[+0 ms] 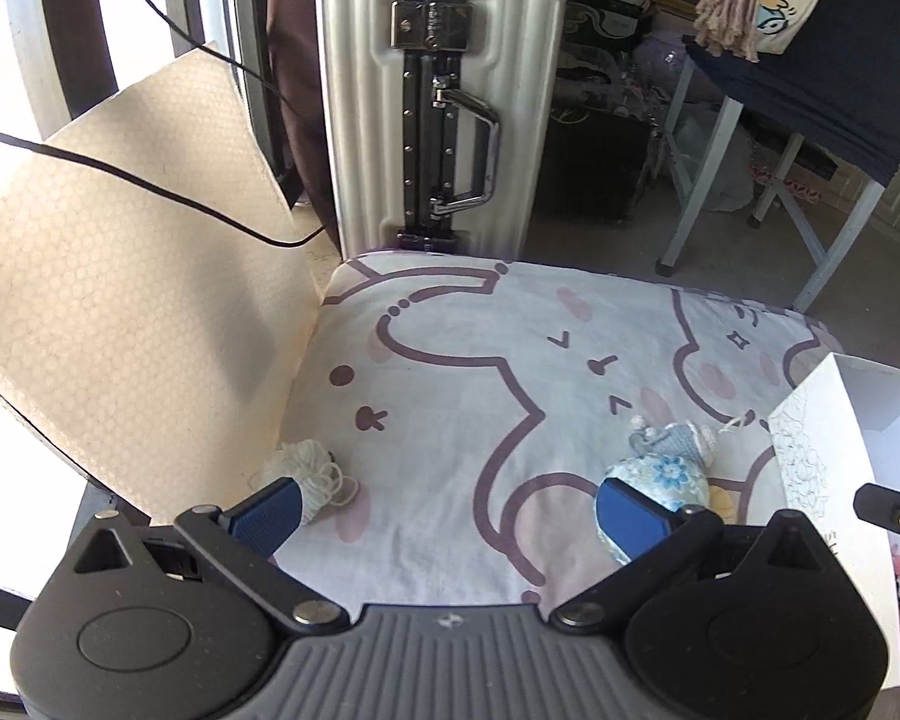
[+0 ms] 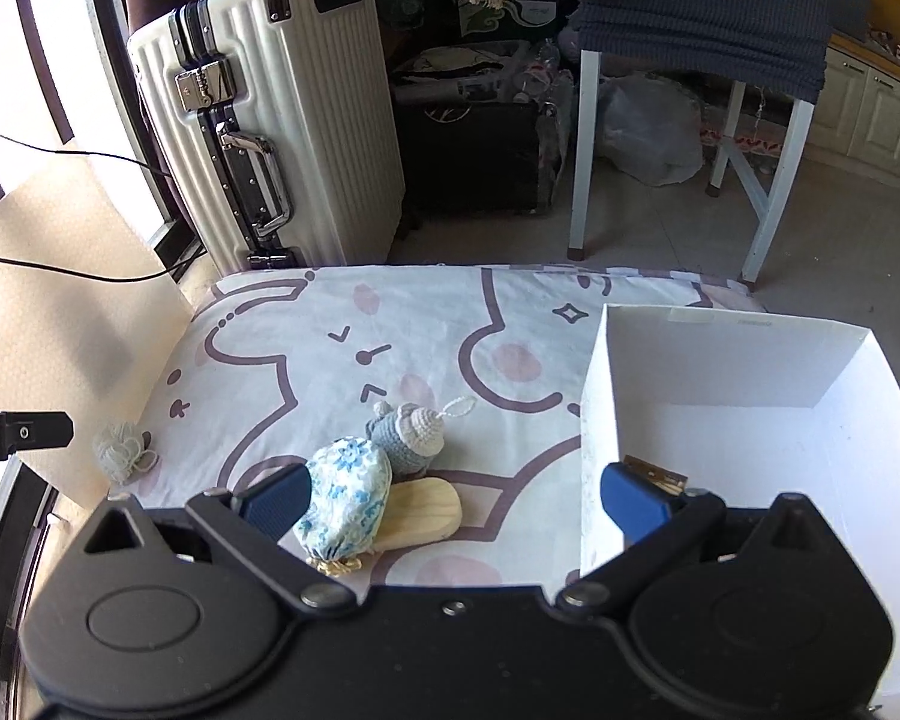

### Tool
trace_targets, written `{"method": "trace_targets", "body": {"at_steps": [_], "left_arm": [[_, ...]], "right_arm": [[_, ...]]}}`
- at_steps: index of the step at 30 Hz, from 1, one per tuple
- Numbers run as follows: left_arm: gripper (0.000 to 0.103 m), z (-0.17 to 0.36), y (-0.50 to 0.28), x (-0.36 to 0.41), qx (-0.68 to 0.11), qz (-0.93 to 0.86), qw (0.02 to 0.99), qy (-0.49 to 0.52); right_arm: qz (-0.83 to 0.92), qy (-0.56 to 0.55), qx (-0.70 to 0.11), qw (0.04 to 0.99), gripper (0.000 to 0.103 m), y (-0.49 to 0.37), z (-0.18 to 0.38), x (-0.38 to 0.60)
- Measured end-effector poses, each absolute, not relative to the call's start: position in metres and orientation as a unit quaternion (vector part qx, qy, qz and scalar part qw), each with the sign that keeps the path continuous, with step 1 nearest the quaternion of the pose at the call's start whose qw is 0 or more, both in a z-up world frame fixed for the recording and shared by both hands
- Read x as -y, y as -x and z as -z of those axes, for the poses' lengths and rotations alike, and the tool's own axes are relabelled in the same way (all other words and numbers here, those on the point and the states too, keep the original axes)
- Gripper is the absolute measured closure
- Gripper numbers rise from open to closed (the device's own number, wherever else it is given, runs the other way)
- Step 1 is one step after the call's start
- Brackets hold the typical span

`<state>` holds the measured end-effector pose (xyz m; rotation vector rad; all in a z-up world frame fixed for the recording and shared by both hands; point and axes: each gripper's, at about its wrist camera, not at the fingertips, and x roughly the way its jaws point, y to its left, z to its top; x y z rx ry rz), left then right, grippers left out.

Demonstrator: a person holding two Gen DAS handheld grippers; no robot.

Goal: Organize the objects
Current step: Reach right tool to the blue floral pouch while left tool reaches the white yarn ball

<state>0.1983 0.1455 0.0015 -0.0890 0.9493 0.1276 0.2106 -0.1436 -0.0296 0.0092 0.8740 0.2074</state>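
**Behind and beside the printed bedsheet**

A white ribbed suitcase (image 2: pixel 270 114) stands upright just past the far-left corner of the cartoon-print bedsheet (image 2: pixel 390 324), chrome handle facing out. A black cable (image 1: pixel 150 180) crosses the beige honeycomb mat (image 1: pixel 120 312) along the left edge. Beyond the far edge stands a white-legged table (image 2: pixel 588 150) draped with dark blue cloth (image 2: pixel 708 6).

Home bedroom: bed (image 2: pixel 426 324), suitcase (image 2: pixel 282 120).
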Motion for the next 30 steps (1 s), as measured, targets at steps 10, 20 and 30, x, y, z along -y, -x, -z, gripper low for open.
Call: {"method": "trace_targets", "body": {"at_steps": [10,20,30], "left_arm": [[0.001,0.035,-0.220,-0.201,-0.487,-0.123,0.860,0.088],[0.001,0.070,-0.235,-0.237,-0.466,-0.178,0.858,0.122],[0.002,0.106,-0.248,-0.243,-0.464,-0.213,0.848,0.140]], "right_arm": [[-0.125,-0.001,-0.433,0.893,0.000,-0.239,0.061,0.112],[-0.134,-0.006,-0.468,0.873,0.000,-0.266,0.107,0.074],[-0.132,0.054,-0.472,0.870,0.000,-0.273,0.138,0.037]]}}
